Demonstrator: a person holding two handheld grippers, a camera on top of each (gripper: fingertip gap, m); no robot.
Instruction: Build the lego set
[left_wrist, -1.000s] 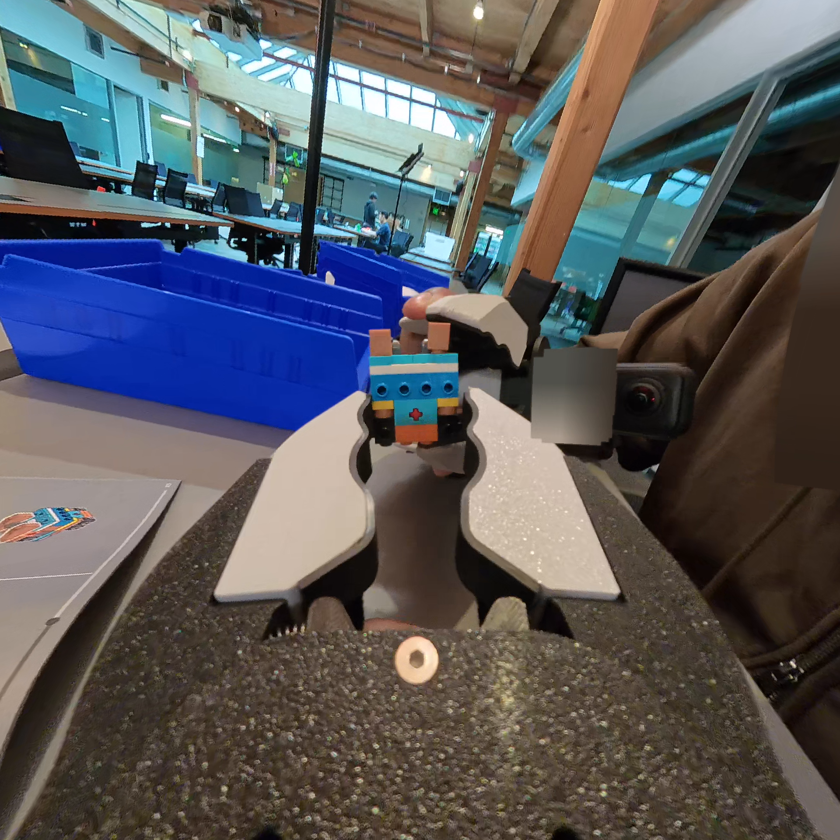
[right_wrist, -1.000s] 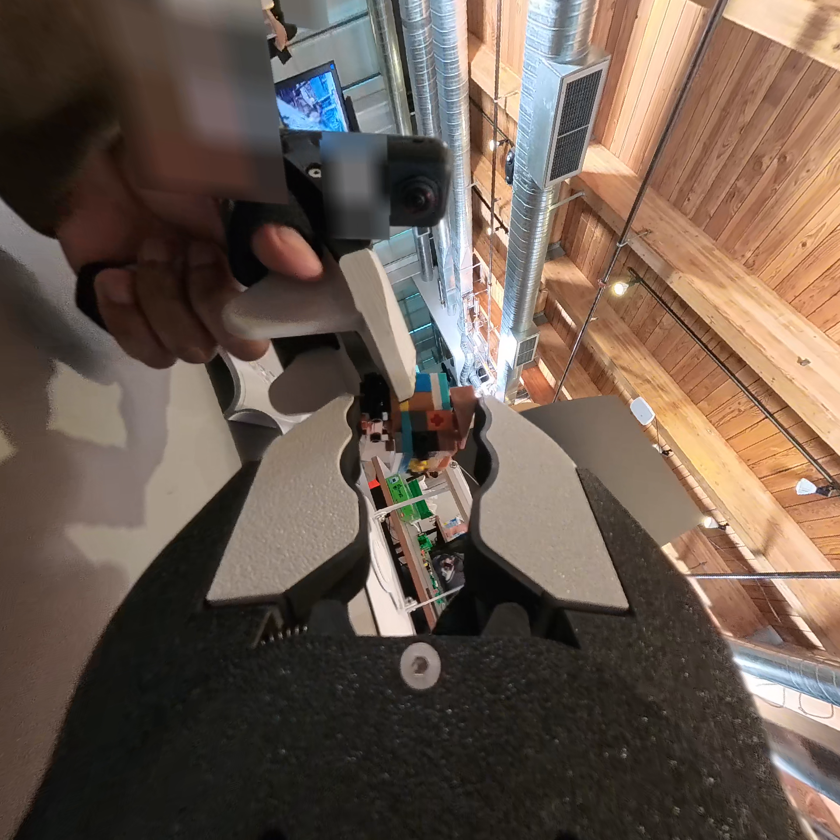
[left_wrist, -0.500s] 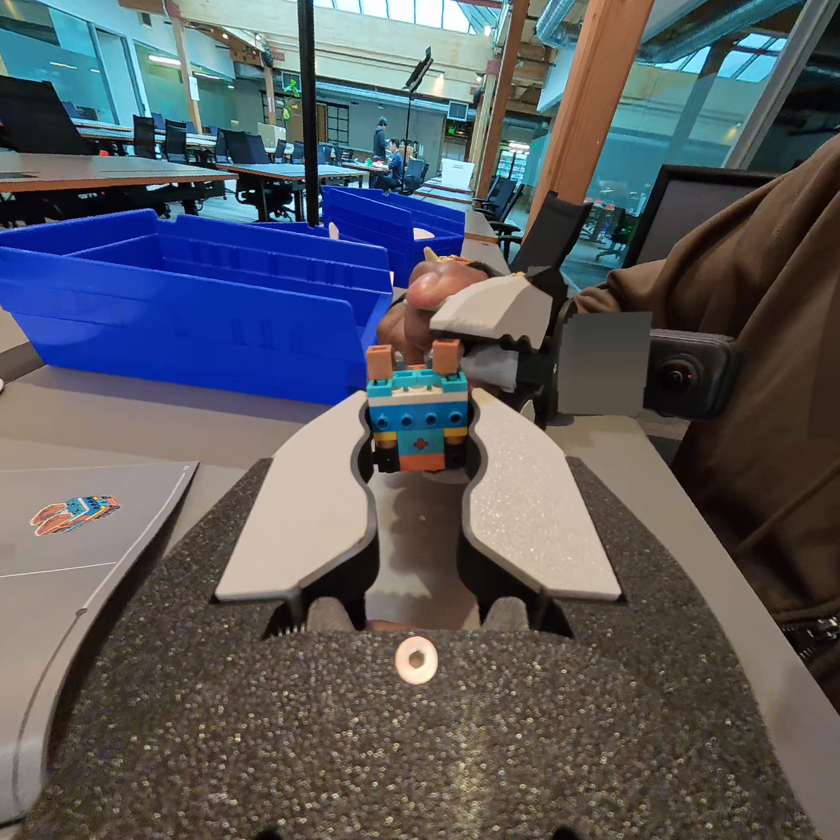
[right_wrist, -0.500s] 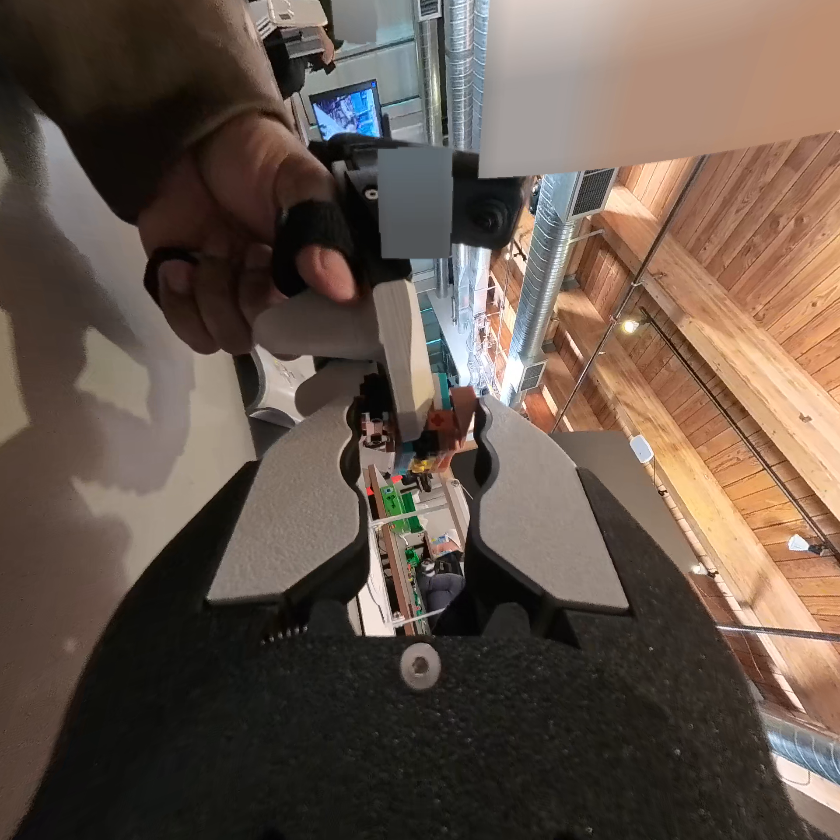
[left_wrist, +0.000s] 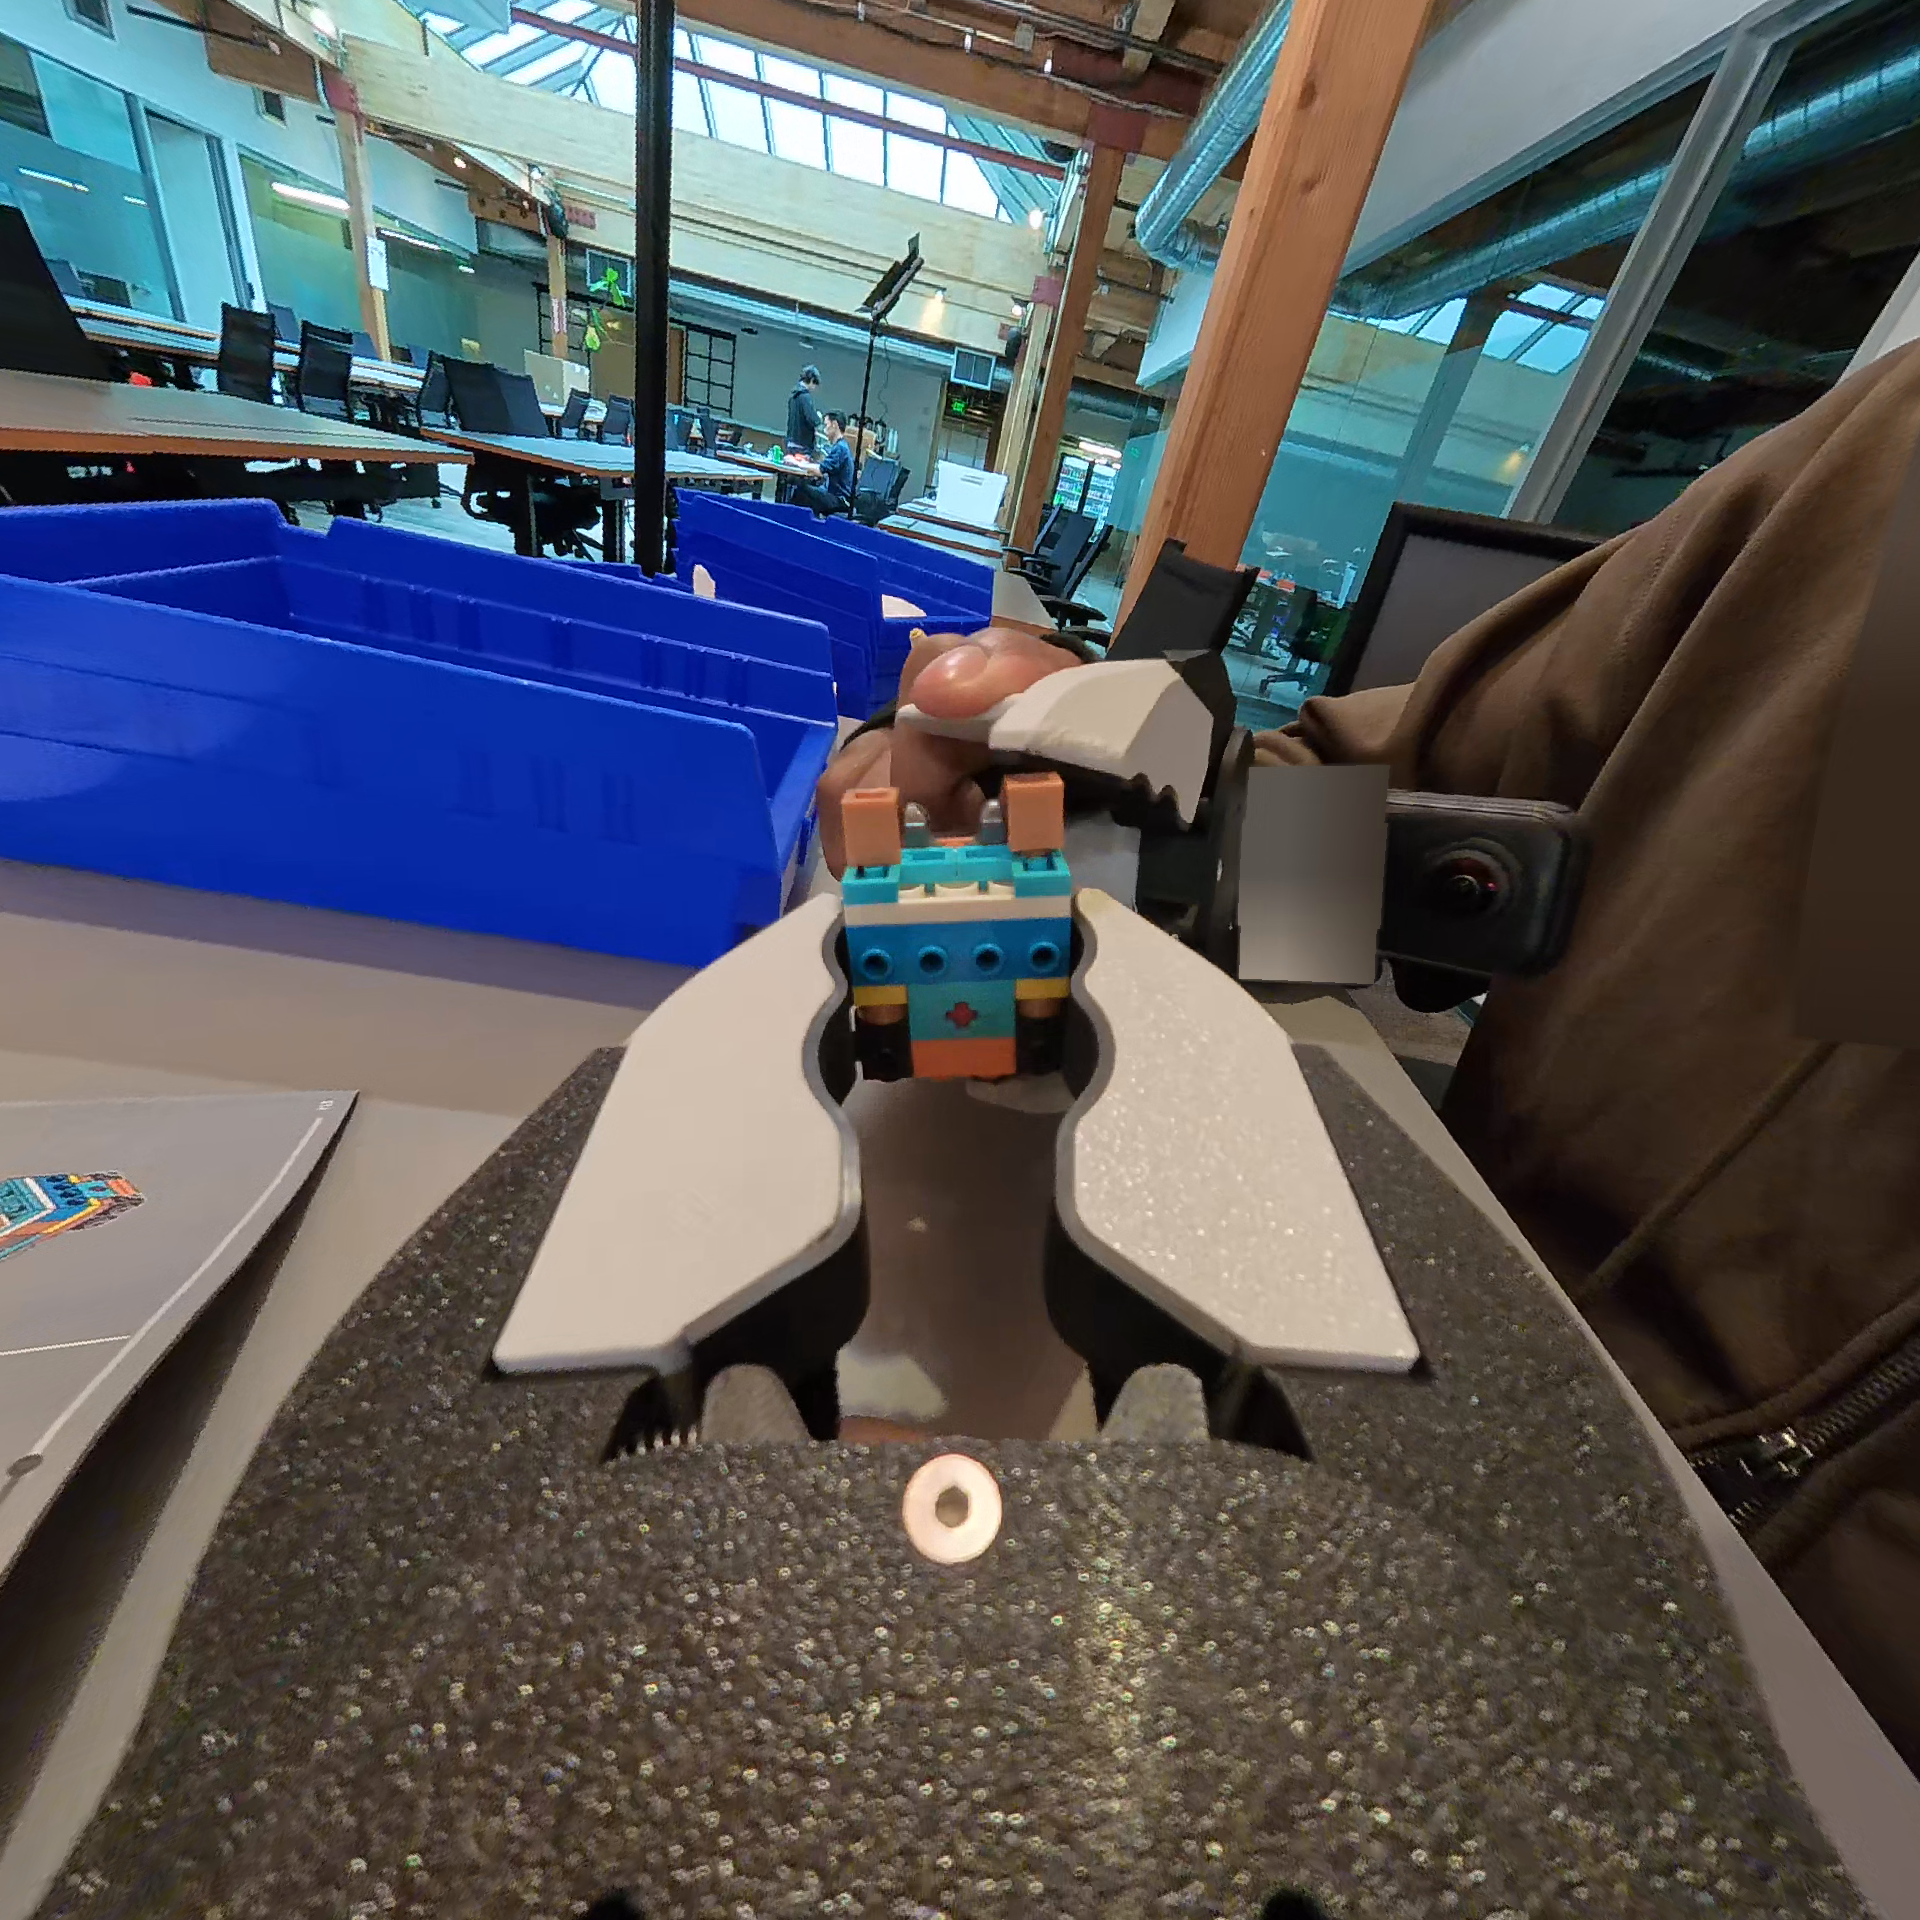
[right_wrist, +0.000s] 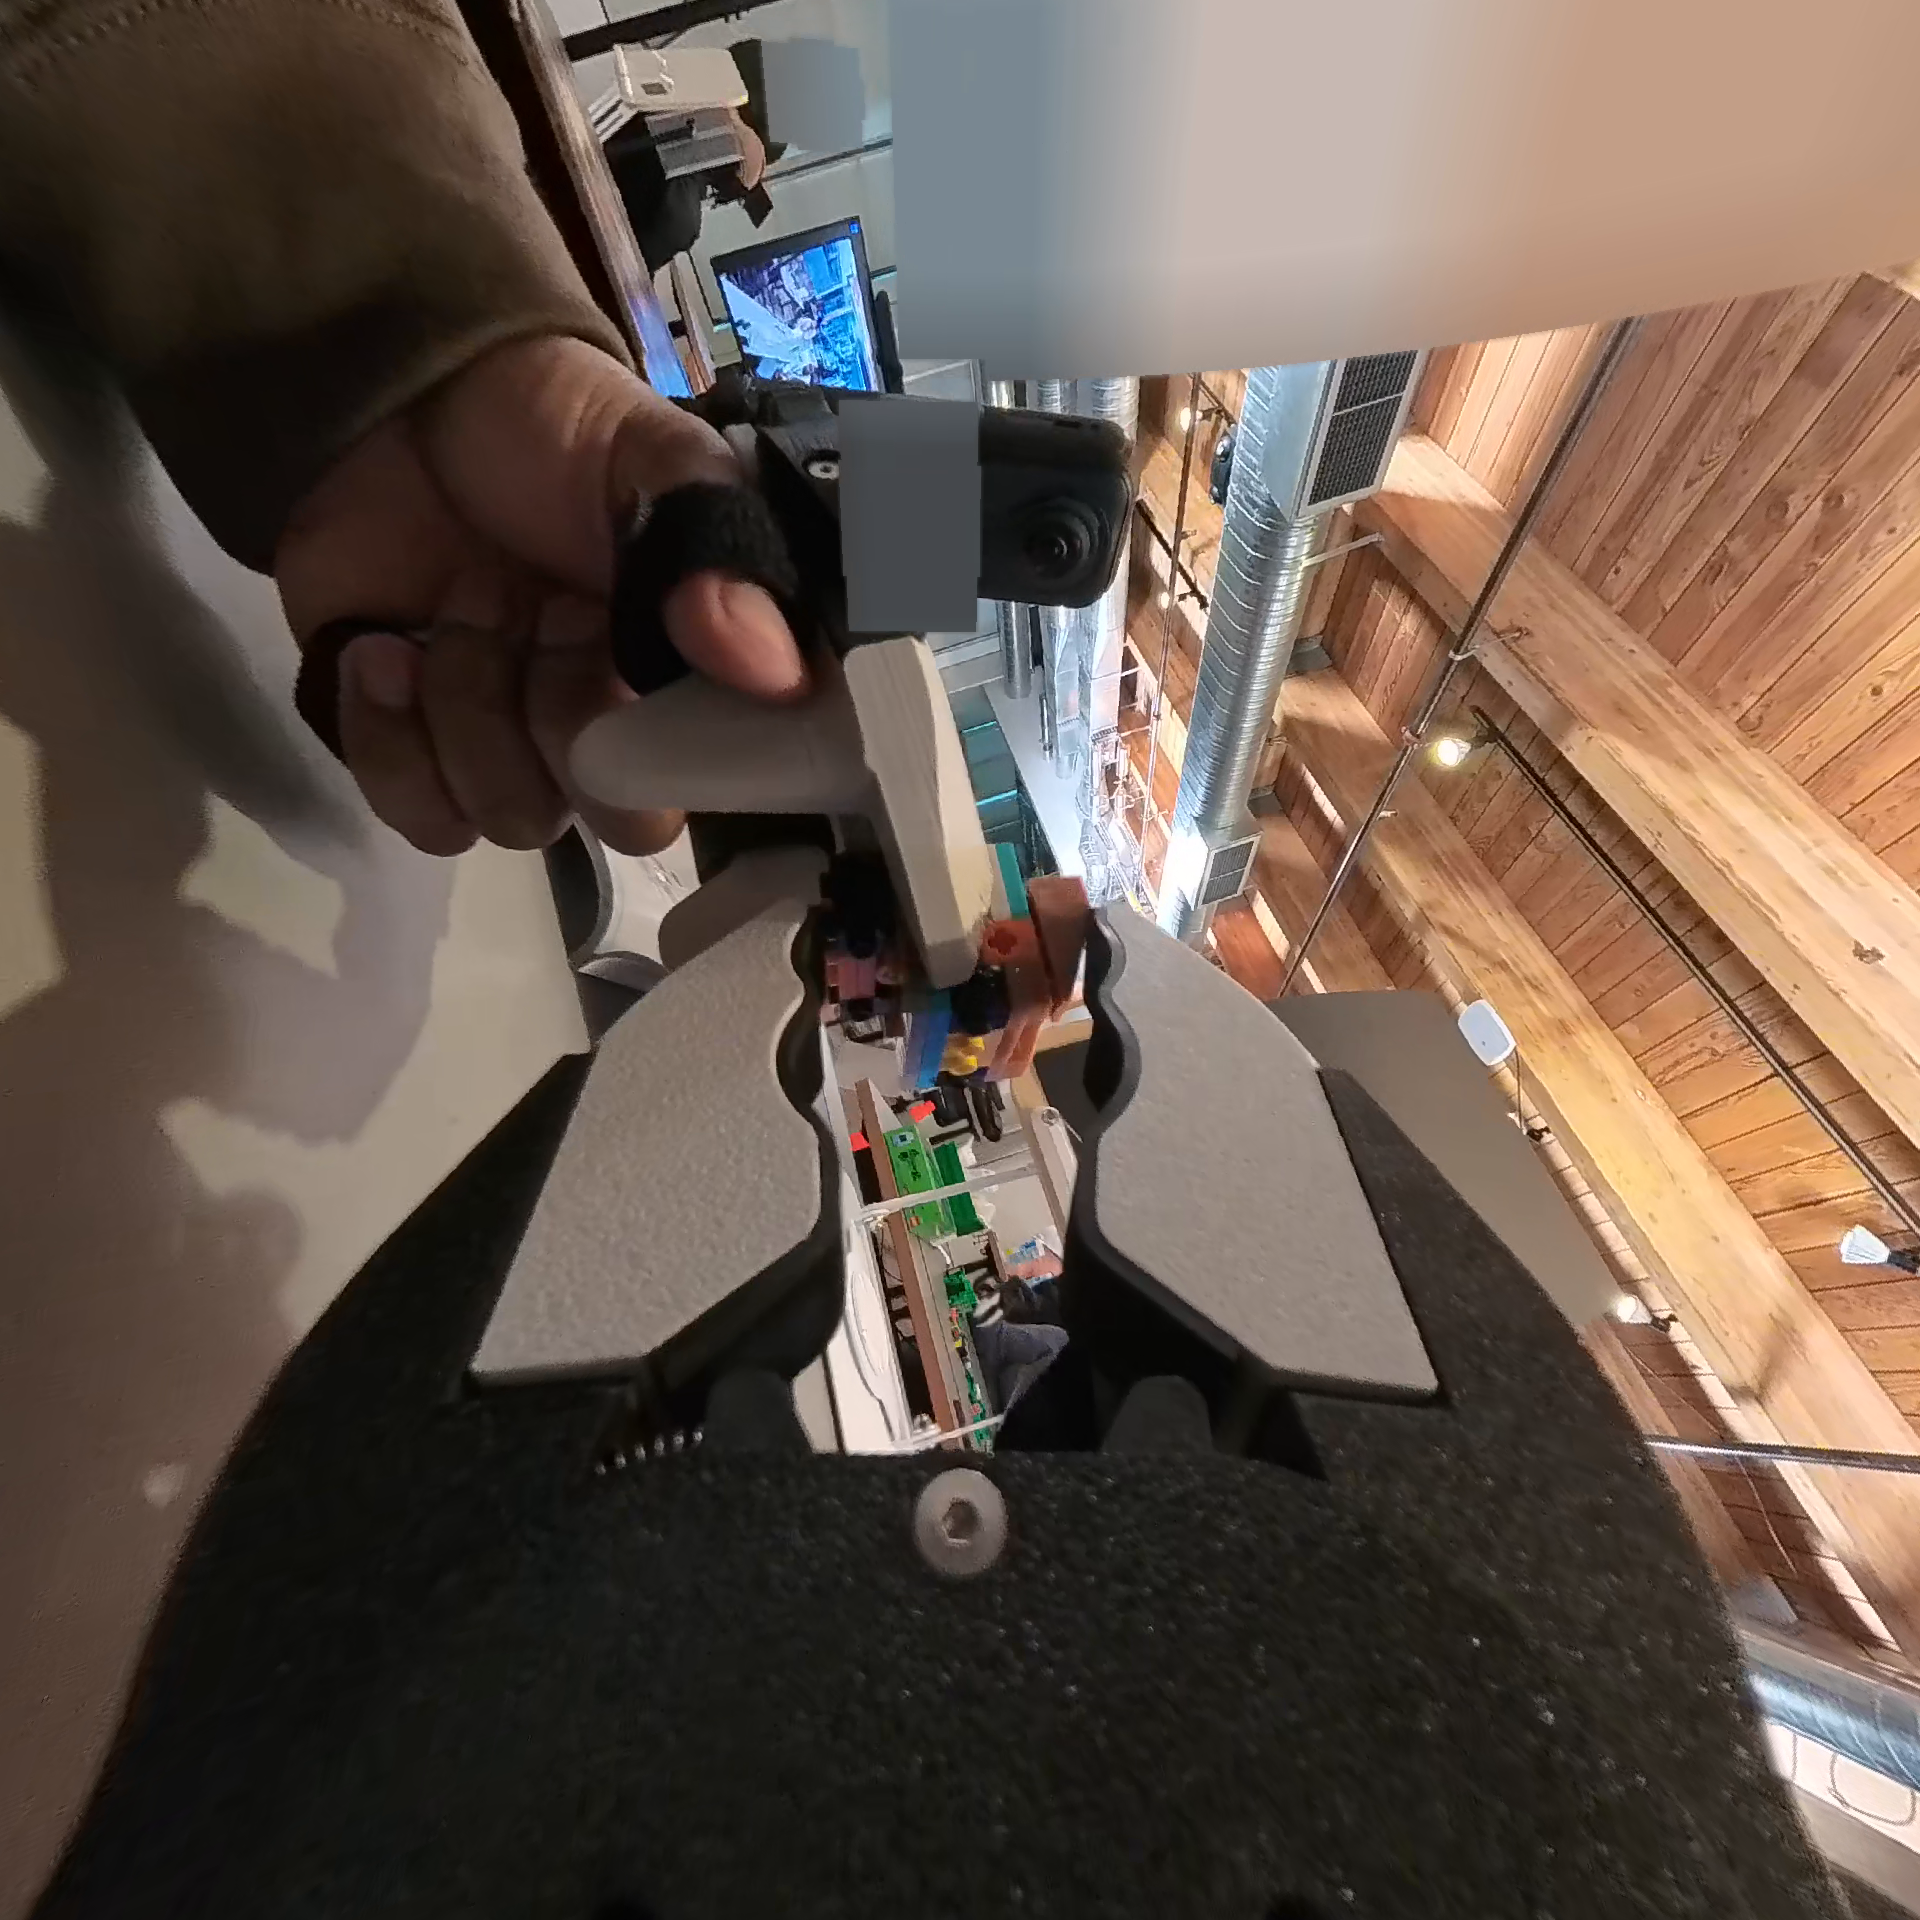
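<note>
Right now the lego model (left_wrist: 956, 961) sits pinched between the fingertips of the left tongs (left_wrist: 958, 977), held clear above the grey worktop (left_wrist: 312, 1008), its blue-and-white body squeezed from both sides and its two tan upright pieces (left_wrist: 871, 823) pointing up. The long axis of the model runs vertically in the left wrist view, with an orange brick at its bottom and a row of round holes across the blue band facing the camera. Behind it, on the far side, the right tongs (right_wrist: 951, 951) come in from the right of the scene, turned roughly crosswise to the left pair; one pale finger (left_wrist: 1081, 717) of them shows above the model's top. In the right wrist view the model (right_wrist: 1013, 987) lies between that pair's tips as well, partly hidden by a finger of the left tongs, and the right jaws stand narrow around it, though whether they press on it I cannot tell. So both tools meet at the same small block, the left one carrying it, the right one nearest its far face. Blue bins (left_wrist: 416, 727) stand well apart on the left, and the instruction sheet (left_wrist: 135, 1247) lies near left on the worktop
</note>
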